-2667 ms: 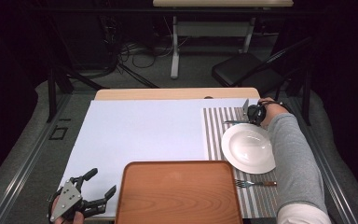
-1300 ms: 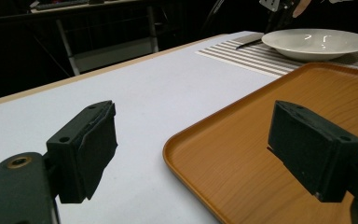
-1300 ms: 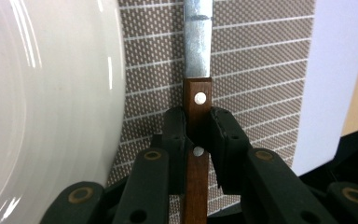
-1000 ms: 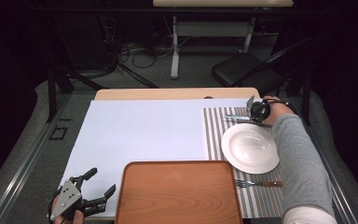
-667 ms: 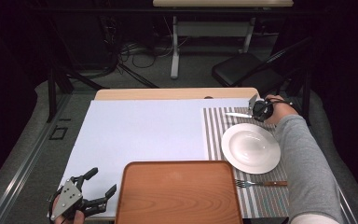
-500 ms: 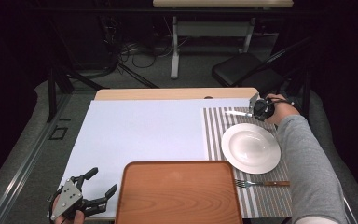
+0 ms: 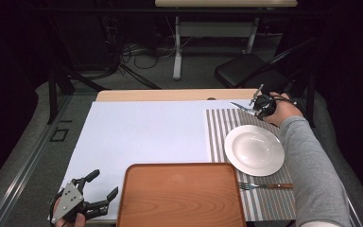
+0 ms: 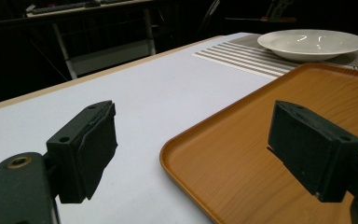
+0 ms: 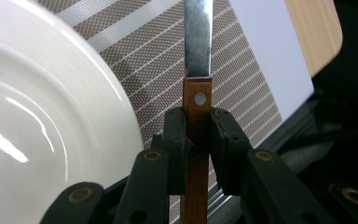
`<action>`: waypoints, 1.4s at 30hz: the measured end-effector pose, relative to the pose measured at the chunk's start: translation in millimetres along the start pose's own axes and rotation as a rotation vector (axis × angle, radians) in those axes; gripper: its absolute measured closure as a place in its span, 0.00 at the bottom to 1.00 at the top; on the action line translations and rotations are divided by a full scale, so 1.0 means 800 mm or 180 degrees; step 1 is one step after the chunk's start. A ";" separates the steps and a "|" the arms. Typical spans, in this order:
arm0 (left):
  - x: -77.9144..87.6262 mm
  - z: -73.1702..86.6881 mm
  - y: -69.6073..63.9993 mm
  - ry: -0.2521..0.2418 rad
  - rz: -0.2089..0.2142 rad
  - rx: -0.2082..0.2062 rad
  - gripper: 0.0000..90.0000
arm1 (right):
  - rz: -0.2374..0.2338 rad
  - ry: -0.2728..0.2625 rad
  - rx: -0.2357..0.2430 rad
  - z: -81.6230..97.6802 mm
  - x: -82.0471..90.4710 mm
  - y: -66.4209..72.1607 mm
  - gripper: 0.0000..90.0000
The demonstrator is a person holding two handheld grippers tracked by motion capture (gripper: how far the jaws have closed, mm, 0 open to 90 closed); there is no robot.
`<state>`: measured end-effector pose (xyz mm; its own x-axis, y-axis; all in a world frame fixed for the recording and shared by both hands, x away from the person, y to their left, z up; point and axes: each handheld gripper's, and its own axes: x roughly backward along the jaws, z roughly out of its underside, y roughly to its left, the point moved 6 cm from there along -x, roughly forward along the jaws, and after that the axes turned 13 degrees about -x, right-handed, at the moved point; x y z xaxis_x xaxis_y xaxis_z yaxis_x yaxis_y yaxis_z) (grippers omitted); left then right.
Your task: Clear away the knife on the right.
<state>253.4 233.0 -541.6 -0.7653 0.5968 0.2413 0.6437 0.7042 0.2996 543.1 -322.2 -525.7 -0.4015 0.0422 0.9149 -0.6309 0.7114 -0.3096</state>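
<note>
My right gripper [image 7: 255, 109] hovers over the far right corner of the striped placemat [image 7: 222, 127], shut on a knife with a wooden handle [image 9: 197, 116]. The steel blade [image 7: 238, 106] points left in the high view. In the right gripper view the pads clamp the handle just below its rivet, above the mat and beside the white plate [image 9: 37, 107]. The plate [image 7: 254, 150] rests on the mat. My left gripper [image 7: 101, 190] is open at the table's near left corner, its jaws empty, next to the wooden tray [image 7: 182, 196]. The tray's rim [image 8: 186, 149] lies between its jaws.
A fork [image 7: 264, 186] lies on the mat in front of the plate, right of the tray. A white sheet [image 7: 142, 132] covers most of the table. A dark chair [image 7: 246, 71] and a table leg [image 7: 177, 52] stand beyond the far edge.
My right gripper has lifted the knife off the placemat and drawn it slightly farther back. The left gripper has not moved.
</note>
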 end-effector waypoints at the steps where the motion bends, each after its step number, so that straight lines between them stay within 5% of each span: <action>1: 0.000 0.000 0.000 0.0000 0.0000 0.0000 0.17 | 0.0025 0.0056 -0.0149 0.000 0.002 0.001 0.86; 2: 0.000 0.000 0.000 0.0002 -0.0002 0.0001 0.17 | 0.0025 0.0056 -0.0149 0.000 0.002 0.001 0.86; 3: 0.000 0.000 0.000 0.0000 -0.0001 0.0002 0.17 | 0.0077 0.0106 -0.0443 -0.002 0.005 0.002 0.86; 8: 0.000 -0.001 0.000 -0.0002 -0.0006 -0.0026 0.17 | 0.0111 0.0105 -0.0813 -0.004 0.011 0.003 0.86; 12: 0.000 -0.002 -0.001 -0.0004 0.0027 -0.0010 0.17 | 0.0127 0.0137 -0.0942 -0.005 0.014 0.003 0.86; 13: -0.001 -0.001 -0.001 0.0013 0.0024 -0.0007 0.17 | 0.0126 0.0154 -0.1109 -0.005 0.018 0.005 0.86; 26: 0.000 -0.002 0.001 0.0094 -0.0019 -0.0004 0.17 | 0.0058 0.0156 -0.1801 -0.005 0.047 0.024 0.86; 42: 0.000 -0.004 0.001 0.0085 -0.0079 0.0010 0.17 | -0.0071 0.0085 -0.2065 0.011 0.079 0.045 0.86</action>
<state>254.0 232.5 -538.2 -0.7810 0.5686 0.2583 0.6244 0.7200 0.3030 488.8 -300.0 -481.6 -0.3710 0.0341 0.9280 -0.1063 0.9912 -0.0789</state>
